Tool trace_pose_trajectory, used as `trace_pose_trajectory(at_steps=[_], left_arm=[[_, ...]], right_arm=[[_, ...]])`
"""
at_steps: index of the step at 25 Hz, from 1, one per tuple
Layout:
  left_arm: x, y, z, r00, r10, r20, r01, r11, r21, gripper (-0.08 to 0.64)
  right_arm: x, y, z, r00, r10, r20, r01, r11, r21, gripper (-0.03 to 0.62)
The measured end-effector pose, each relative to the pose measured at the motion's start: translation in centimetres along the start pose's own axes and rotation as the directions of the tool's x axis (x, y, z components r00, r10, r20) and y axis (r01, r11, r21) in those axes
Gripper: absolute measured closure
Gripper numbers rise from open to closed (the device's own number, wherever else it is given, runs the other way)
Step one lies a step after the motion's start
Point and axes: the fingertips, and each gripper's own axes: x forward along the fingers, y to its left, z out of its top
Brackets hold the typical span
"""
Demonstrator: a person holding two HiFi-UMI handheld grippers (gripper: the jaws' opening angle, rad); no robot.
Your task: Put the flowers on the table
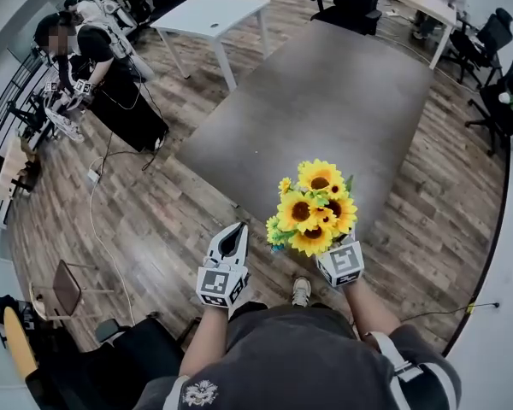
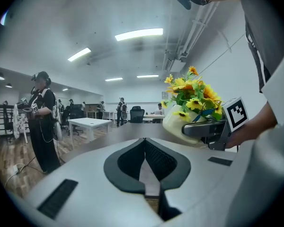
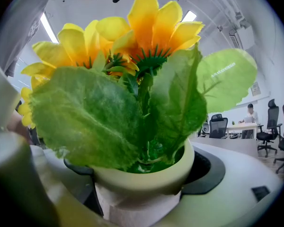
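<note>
Head view: the right gripper (image 1: 342, 263) carries the sunflowers (image 1: 315, 207) just ahead of its cube, at the near end of the grey table (image 1: 325, 101). The left gripper (image 1: 234, 233) hangs alongside. Left gripper view: jaws pressed together, nothing between, bouquet off to its right. Right gripper view: jaws clamped on the cream pot (image 3: 146, 176), leaves crowding just above.

We see a bunch of sunflowers (image 1: 315, 207), yellow petals around dark centres with broad green leaves, standing in a small cream pot (image 3: 146, 174). The pot is clamped between the jaws of the right gripper (image 1: 333, 250). It is held in the air at the near edge of the large dark grey table (image 1: 325, 101), not resting on it.
</note>
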Motion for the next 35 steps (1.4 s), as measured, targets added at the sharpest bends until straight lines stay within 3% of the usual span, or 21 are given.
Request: trace_pose_trajectory(at_steps=[13, 22, 29, 35], left_arm=[[3.8, 0.4, -0.6, 0.997, -0.075, 0.029, 0.074, 0.997, 0.015, 0.554], [11.0, 5.4, 2.1, 0.983, -0.173, 0.055, 0.173, 0.985, 0.020, 0.554], [15.2, 9.9, 3.0, 0.965, -0.255, 0.064, 0.255, 0.967, 0.021, 0.554], [18.3, 12.1, 3.7, 0.932, -0.356, 0.062, 0.355, 0.934, 0.024, 0.554]], right_arm=[[1.9, -1.8, -0.6, 0.997, -0.075, 0.026, 0.075, 0.997, -0.004, 0.061], [7.6, -5.9, 1.3, 0.984, -0.177, 0.012, 0.177, 0.984, -0.021, 0.061], [11.3, -8.4, 1.5, 0.954, -0.301, -0.012, 0.301, 0.953, -0.023, 0.061], [12.3, -10.4, 2.1, 0.907, -0.422, -0.022, 0.422, 0.907, -0.003, 0.061]])
